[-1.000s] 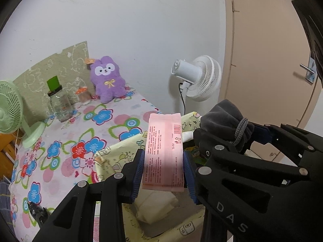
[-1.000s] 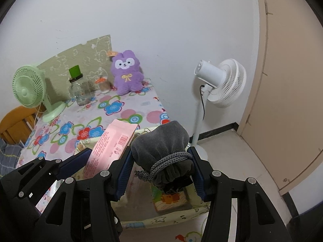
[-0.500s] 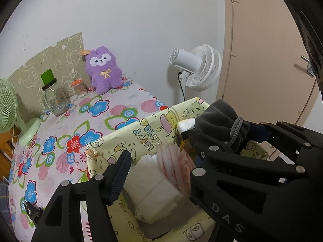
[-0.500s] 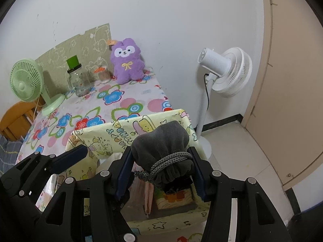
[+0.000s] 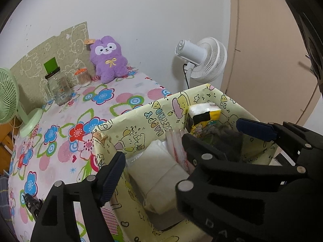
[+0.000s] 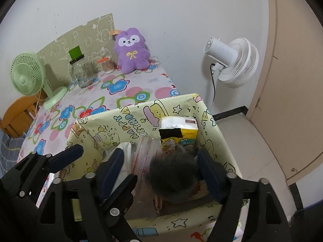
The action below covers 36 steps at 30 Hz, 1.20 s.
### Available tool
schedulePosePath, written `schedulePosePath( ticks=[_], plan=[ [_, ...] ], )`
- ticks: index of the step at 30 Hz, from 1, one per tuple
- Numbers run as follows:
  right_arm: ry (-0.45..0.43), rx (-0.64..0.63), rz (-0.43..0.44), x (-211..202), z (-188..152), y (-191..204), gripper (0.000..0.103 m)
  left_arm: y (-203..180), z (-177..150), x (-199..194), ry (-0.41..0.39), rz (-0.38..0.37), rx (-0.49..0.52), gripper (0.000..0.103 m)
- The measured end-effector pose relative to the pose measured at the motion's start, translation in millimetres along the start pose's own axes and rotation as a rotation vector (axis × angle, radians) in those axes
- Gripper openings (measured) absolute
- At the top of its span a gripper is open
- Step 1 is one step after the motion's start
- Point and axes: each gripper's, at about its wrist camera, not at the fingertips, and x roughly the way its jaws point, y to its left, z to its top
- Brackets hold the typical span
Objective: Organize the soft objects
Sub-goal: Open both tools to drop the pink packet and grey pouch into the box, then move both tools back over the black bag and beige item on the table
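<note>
A yellow cartoon-print box (image 5: 141,113) (image 6: 141,105) stands at the table's near edge. Inside it are a white soft pack (image 5: 161,173), a pink pack (image 5: 177,151) on edge, and a yellow tissue pack (image 5: 203,117) (image 6: 179,131). My left gripper (image 5: 151,157) hangs over the white pack with its jaws opening and nothing between them. My right gripper (image 6: 161,171) is also opening. A blurred grey drawstring pouch (image 6: 173,173) (image 5: 230,141) sits loose between its jaws, low in the box, and the left pad stands clear of it.
On the floral tablecloth (image 5: 60,133) at the back stand a purple plush (image 5: 109,60) (image 6: 131,50), a glass jar (image 5: 57,88), a swab pot (image 5: 82,77) and a green fan (image 6: 26,74). A white floor fan (image 6: 232,62) and a beige door (image 6: 292,80) are on the right.
The left gripper opened and let go of the pink pack, which now stands in the box. The right gripper opened and the grey pouch dropped low. Both grippers sank toward the box.
</note>
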Motion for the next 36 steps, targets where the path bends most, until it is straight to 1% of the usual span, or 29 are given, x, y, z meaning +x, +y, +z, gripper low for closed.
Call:
schedulePosePath(
  ticks=[3, 8, 19, 23, 27, 34, 36],
  plan=[
    [0.000, 0.002, -0.008, -3.4, -2.0, 1.4, 0.084, -0.6, -1.4, -2.0, -0.005, 0.004, -0.002, 0.086],
    [-0.008, 0.001, -0.024, -11.1, -4.5, 4.2, 0.085, -0.4, -4.2, -8.4, -0.017, -0.003, -0.005, 0.090],
    [-0.043, -0.003, -0.036, -34.0, -7.7, 11.8, 0.085, 2.1, -8.0, -32.0, -0.051, 0.012, -0.013, 0.090],
    [-0.069, -0.012, -0.038, -44.0, -7.6, 19.0, 0.085, 5.9, -9.4, -42.8, -0.067, 0.016, -0.017, 0.090],
    [-0.105, -0.028, -0.061, -54.6, -8.3, 27.1, 0.085, 10.5, -10.8, -51.1, -0.076, 0.021, -0.020, 0.090],
    [-0.128, -0.042, -0.065, -68.5, -7.9, 39.1, 0.085, 18.4, -13.4, -67.5, -0.100, 0.031, -0.023, 0.090],
    [-0.135, -0.046, -0.069, -72.2, -7.9, 43.7, 0.087, 21.4, -14.3, -72.6, -0.109, 0.041, -0.023, 0.090]
  ],
)
